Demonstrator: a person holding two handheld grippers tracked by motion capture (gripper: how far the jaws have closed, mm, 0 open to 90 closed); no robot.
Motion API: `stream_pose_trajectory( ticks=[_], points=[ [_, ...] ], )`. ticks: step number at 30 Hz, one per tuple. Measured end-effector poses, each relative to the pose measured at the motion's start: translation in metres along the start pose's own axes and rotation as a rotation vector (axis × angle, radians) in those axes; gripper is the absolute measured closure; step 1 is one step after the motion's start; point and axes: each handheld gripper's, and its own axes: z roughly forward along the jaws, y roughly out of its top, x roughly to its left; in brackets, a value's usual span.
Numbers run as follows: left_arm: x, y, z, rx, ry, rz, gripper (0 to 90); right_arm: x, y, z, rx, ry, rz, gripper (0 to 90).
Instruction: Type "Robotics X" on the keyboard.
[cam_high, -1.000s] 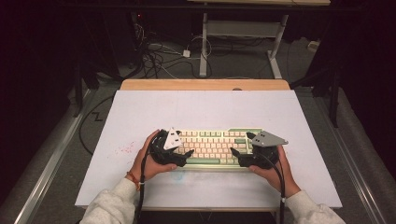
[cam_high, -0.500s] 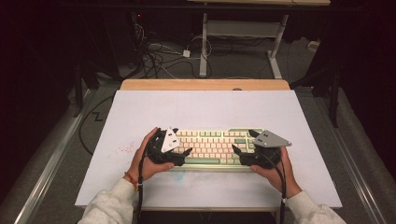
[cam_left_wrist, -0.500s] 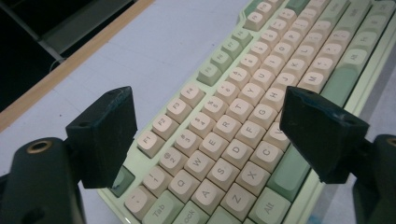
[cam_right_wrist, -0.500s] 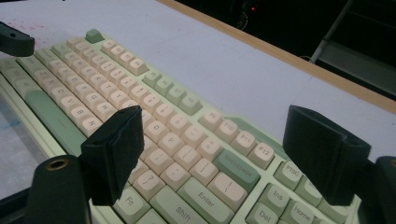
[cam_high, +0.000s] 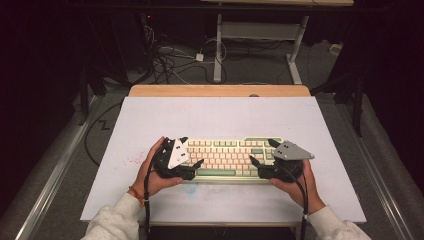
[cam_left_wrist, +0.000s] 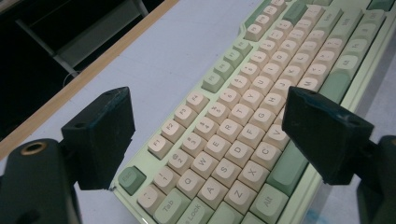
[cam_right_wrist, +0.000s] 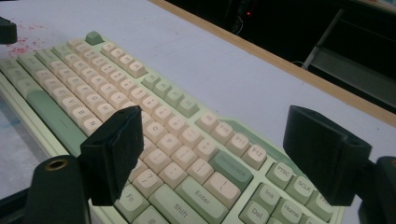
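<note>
Straddling keyboard (cam_high: 225, 159) ends as before — jaws spread

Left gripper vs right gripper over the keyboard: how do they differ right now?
The left gripper sits over the keyboard's left end, the right gripper over its right end. In the gripper views, the left one's jaws span the Esc-to-spacebar keys, the right one's the Enter and Backspace side. The left's grey plate tilts steeply; the right's lies flatter. Both are open, holding nothing.

keyboard (cam_high: 227, 159): both ends hidden under grippers | left gripper view: right end cut off
</note>
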Motion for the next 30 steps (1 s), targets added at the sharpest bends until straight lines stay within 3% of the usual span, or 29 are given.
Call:
stream_pose_trajectory(
  ticks=[16,30],
  points=[
    [-0.005,-0.005,-0.009,-0.018,0.026,0.016,16.6,0.003,-0.002,-0.011,-0.006,-0.026,-0.034,20.6],
    [-0.005,-0.013,-0.021,-0.002,0.042,0.022,16.6,0.000,-0.006,-0.025,-0.013,-0.038,-0.041,20.5]
  ],
)
